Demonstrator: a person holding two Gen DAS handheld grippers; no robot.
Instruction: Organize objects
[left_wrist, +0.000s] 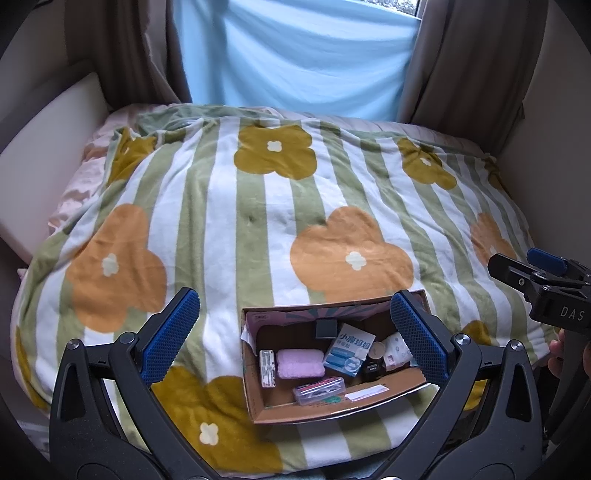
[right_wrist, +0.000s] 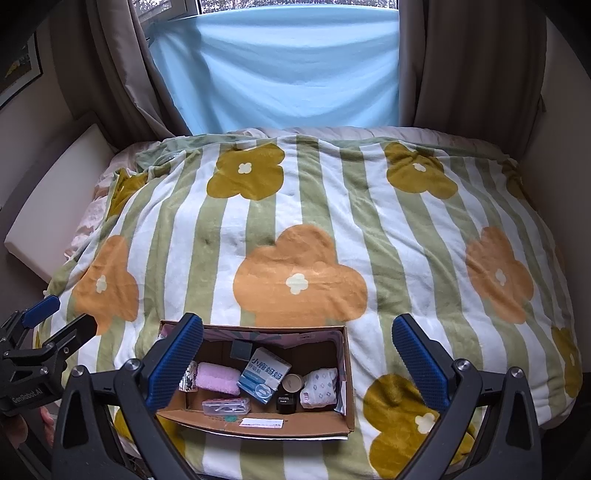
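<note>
Cardboard box (left_wrist: 258, 402) on the flowered blanket (left_wrist: 258, 229) at the near edge of the bed, holding a pink sponge (left_wrist: 298, 363), a blue-and-white packet (left_wrist: 349, 350), a clear case (left_wrist: 319, 389), a small black box (left_wrist: 325, 328) and a white patterned pouch (left_wrist: 397, 349). Long axis running crosswise to both claws, just ahead of and below the fingertips: between the fingers of the left claw (left_wrist: 295, 332), toward its right finger, and down by the left finger of the right claw (right_wrist: 297, 354). Both claws spread wide and empty, about equally near, the left perhaps better centred.
</note>
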